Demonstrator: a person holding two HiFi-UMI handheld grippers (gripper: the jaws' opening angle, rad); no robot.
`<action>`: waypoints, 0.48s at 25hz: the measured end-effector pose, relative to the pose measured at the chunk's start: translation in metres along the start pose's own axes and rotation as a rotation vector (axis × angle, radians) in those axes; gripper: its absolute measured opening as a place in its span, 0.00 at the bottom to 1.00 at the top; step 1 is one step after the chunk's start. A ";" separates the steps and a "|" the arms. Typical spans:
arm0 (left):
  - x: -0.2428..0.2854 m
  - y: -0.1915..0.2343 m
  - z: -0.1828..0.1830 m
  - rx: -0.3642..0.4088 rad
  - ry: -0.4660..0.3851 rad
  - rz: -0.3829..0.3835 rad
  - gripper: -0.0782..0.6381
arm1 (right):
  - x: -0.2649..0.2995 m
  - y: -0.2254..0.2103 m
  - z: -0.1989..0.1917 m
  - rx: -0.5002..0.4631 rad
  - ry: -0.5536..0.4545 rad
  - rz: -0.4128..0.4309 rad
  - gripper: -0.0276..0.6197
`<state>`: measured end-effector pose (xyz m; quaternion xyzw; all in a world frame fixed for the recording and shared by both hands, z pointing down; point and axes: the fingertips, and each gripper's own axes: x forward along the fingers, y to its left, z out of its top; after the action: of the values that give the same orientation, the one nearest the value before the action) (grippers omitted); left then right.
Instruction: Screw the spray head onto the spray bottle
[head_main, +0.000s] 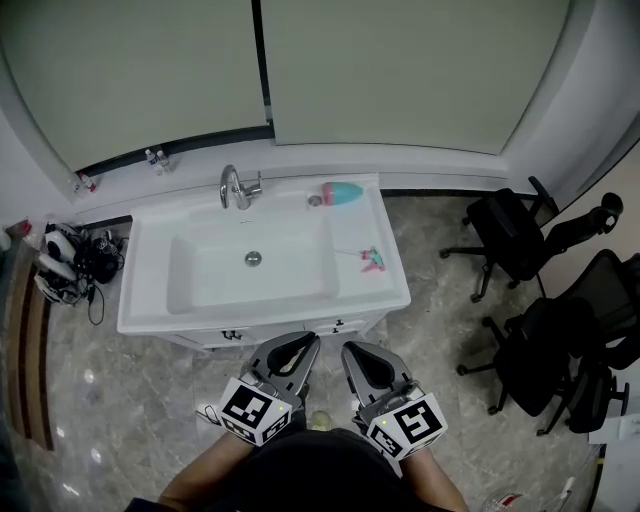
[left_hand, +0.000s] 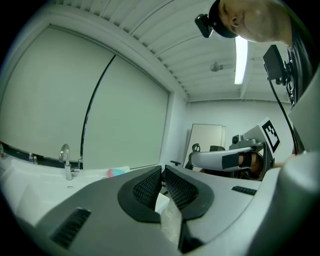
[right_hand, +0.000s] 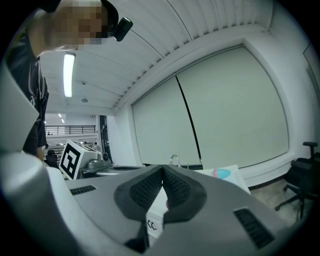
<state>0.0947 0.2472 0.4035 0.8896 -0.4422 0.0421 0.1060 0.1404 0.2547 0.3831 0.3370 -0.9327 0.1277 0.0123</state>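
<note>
A teal spray bottle (head_main: 341, 193) with a pink end lies on its side at the back right of the white sink counter (head_main: 390, 290). The small pink and teal spray head (head_main: 371, 260) lies apart from it on the counter's right side. My left gripper (head_main: 311, 341) and right gripper (head_main: 348, 349) hover side by side in front of the cabinet, short of the counter. Both are shut with nothing between the pads. The bottle (left_hand: 116, 172) shows low in the left gripper view beyond the shut left gripper (left_hand: 162, 169). The right gripper view shows the bottle (right_hand: 222, 173) past the shut right gripper (right_hand: 162, 170).
A chrome faucet (head_main: 236, 187) stands behind the basin (head_main: 250, 262). Black office chairs (head_main: 520, 235) crowd the floor at the right. Headphones and cables (head_main: 65, 265) lie on the floor at the left. Small bottles (head_main: 155, 158) stand on the window sill.
</note>
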 end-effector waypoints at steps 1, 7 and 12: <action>0.011 0.009 -0.001 -0.011 0.000 -0.010 0.12 | 0.008 -0.010 -0.001 0.002 0.008 -0.012 0.03; 0.081 0.080 0.006 -0.049 0.005 -0.081 0.12 | 0.076 -0.073 0.013 0.009 -0.002 -0.097 0.03; 0.134 0.141 0.027 -0.060 0.002 -0.141 0.12 | 0.142 -0.117 0.031 0.004 0.018 -0.164 0.03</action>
<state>0.0628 0.0543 0.4216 0.9148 -0.3795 0.0222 0.1361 0.1064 0.0714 0.3955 0.4111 -0.9016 0.1309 0.0303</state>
